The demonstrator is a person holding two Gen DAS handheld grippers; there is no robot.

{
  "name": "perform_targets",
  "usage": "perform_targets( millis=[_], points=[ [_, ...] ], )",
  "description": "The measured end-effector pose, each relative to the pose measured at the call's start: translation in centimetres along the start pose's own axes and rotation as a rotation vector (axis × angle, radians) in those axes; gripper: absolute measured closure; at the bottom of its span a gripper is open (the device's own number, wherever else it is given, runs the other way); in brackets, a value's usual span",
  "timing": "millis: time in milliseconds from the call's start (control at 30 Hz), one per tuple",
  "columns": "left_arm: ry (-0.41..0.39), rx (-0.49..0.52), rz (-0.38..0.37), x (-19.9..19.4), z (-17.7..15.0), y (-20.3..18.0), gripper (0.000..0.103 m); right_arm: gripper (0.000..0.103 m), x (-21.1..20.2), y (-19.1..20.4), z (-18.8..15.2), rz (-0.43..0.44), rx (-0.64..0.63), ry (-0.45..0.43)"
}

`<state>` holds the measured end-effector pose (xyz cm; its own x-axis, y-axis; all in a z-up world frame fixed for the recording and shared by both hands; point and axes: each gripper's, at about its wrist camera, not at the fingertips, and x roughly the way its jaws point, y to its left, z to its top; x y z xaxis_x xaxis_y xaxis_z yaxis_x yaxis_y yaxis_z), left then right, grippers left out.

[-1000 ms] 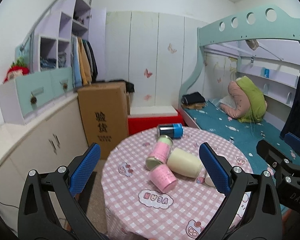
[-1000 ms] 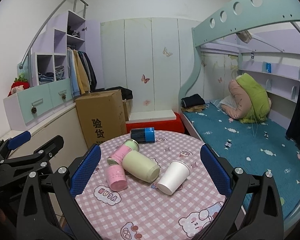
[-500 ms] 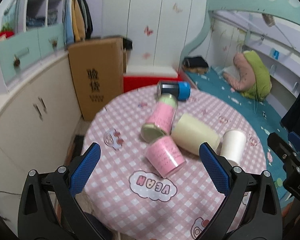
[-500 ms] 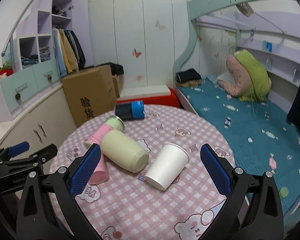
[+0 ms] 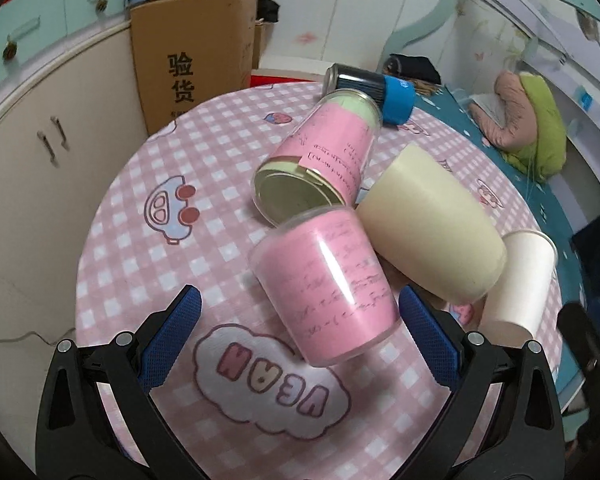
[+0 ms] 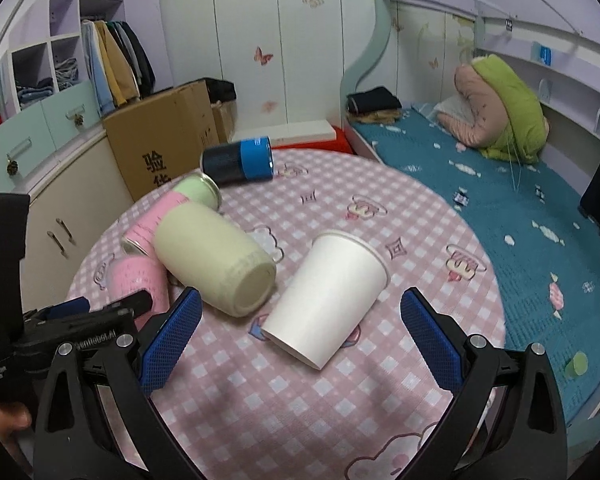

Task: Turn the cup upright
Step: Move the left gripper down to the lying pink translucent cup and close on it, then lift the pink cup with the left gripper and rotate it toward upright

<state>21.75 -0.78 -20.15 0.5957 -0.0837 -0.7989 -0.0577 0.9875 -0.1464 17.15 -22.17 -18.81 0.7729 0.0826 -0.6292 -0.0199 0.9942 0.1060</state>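
Several cups lie on their sides on a round pink checked table (image 5: 140, 240). A short pink cup (image 5: 328, 284) lies just ahead of my open left gripper (image 5: 300, 328), between its blue pads. A cream cup (image 5: 432, 224) and a tall pink cup (image 5: 324, 160) lie beside it. A white paper cup (image 6: 328, 292) lies tilted just ahead of my open right gripper (image 6: 300, 328), its rim pointing away. The white cup also shows at the right of the left wrist view (image 5: 520, 280). Both grippers are empty.
A dark cup with a blue band (image 6: 238, 162) lies at the table's far edge. A cardboard box (image 5: 192, 52) and cabinets (image 5: 32, 128) stand left of the table. A bunk bed with teal bedding (image 6: 500, 200) is on the right.
Both grippers have moved down and forward toward the table. The pink cup and the white cup now lie much closer, right in front of the open jaws. The cups have not moved.
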Motion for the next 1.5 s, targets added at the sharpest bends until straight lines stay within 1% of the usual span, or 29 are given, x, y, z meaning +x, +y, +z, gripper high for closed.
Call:
perform_targets(
  millis=[100,200,300,333,367,400,533,633,800,900,1100,1167,1200,1233,1267,1333,1467,1500],
  points=[
    [-0.026,-0.003,0.022,-0.3,0.1,-0.1,0.005,0.007,0.6,-0.3,-0.3,0.007,0.007,0.019],
    [0.005,0.005,0.021,0.8,0.5,-0.6,0.005,0.007,1.0,-0.6,-0.6,0.008,0.016,0.028],
    [0.004,0.019,0.018,1.2,0.2,-0.9,0.007,0.007,1.3,-0.8,-0.8,0.014,0.021,0.035],
    [0.005,0.026,0.010,1.2,0.2,-1.0,0.017,0.007,1.3,-0.8,-0.9,0.015,0.020,0.037],
    [0.010,0.032,-0.007,1.2,0.1,-1.1,0.040,0.007,1.3,-0.9,-1.0,0.016,0.019,0.040],
    [0.021,0.036,-0.010,1.4,0.1,-1.2,0.040,0.007,1.3,-0.8,-1.1,0.015,0.019,0.042],
    [0.015,0.056,-0.001,1.0,-0.4,-1.4,0.041,0.007,1.2,-0.9,-1.2,0.025,0.027,0.048],
    [0.013,0.060,-0.015,0.0,-1.1,-1.5,0.041,0.007,0.8,-0.9,-1.5,0.025,0.025,0.052],
    [0.001,0.079,-0.042,-2.3,-3.2,-2.2,0.041,0.007,-0.3,-0.8,-2.3,0.018,0.024,0.052],
    [0.009,0.094,-0.071,-3.3,-5.0,-3.1,0.041,0.007,-1.1,-0.7,-2.9,0.016,0.030,0.055],
    [0.029,0.127,-0.099,-3.5,-7.1,-4.6,0.040,0.007,-2.3,-1.0,-3.9,0.014,0.052,0.065],
    [0.044,0.127,-0.112,-3.2,-7.4,-4.6,0.036,0.007,-2.6,-1.1,-4.2,0.013,0.060,0.068],
    [0.052,0.124,-0.122,-3.3,-7.5,-4.5,0.031,0.007,-2.7,-1.2,-4.3,0.014,0.066,0.071],
    [0.052,0.107,-0.142,-3.5,-7.4,-4.1,0.018,0.007,-2.8,-1.2,-4.4,0.017,0.070,0.075],
    [0.041,0.094,-0.150,-3.8,-7.4,-3.9,0.012,0.007,-2.9,-1.2,-4.5,0.022,0.077,0.077],
    [0.019,0.085,-0.155,-4.6,-7.2,-3.4,0.012,0.007,-3.2,-1.3,-4.7,0.032,0.094,0.076],
    [0.013,0.094,-0.177,-6.0,-7.0,-2.5,0.011,0.007,-3.9,-0.9,-4.4,0.057,0.119,0.063],
    [0.007,0.095,-0.172,-6.4,-7.0,-2.1,0.011,0.007,-4.0,-0.7,-4.3,0.062,0.121,0.061]
  ],
)
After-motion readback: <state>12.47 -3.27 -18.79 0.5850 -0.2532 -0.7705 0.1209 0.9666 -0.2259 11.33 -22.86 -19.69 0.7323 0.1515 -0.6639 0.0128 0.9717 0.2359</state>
